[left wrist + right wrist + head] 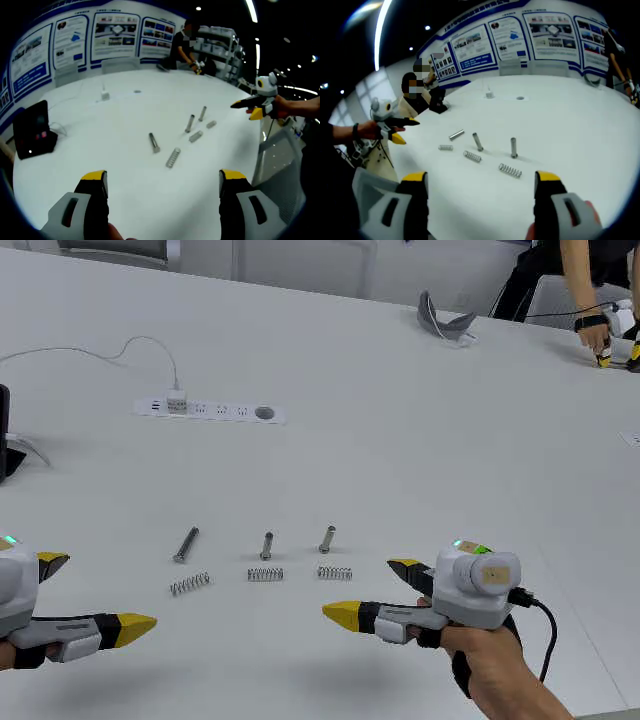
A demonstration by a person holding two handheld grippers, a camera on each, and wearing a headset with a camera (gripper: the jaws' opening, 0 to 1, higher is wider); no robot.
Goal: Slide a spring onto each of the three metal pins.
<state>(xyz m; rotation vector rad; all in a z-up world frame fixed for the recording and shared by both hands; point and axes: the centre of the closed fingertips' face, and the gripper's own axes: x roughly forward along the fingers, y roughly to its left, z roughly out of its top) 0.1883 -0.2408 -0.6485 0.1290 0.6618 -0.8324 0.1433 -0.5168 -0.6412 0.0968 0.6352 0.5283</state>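
Note:
Three metal pins sit in a row on the white table [400, 440]: the left pin [186, 544] lies on its side, while the middle pin [267, 545] and right pin [327, 538] seem to stand upright. In front of each lies a loose spring: left [190, 584], middle [265, 574], right [335, 573]. My left gripper [95, 595] hovers open and empty, left of the row. On the right side my right gripper [372, 590] is open too, just right of the right spring. The left gripper view shows its yellow-tipped gripper [163, 176] short of the nearest spring [173, 157]. The right gripper [481, 176] faces its nearest spring [510, 170].
A white power strip [210, 409] with a plugged charger and cable lies further back. A black device [8, 435] stands at the left edge. A grey object [445, 322] rests at the far right, near another person's hands [600, 338] holding grippers.

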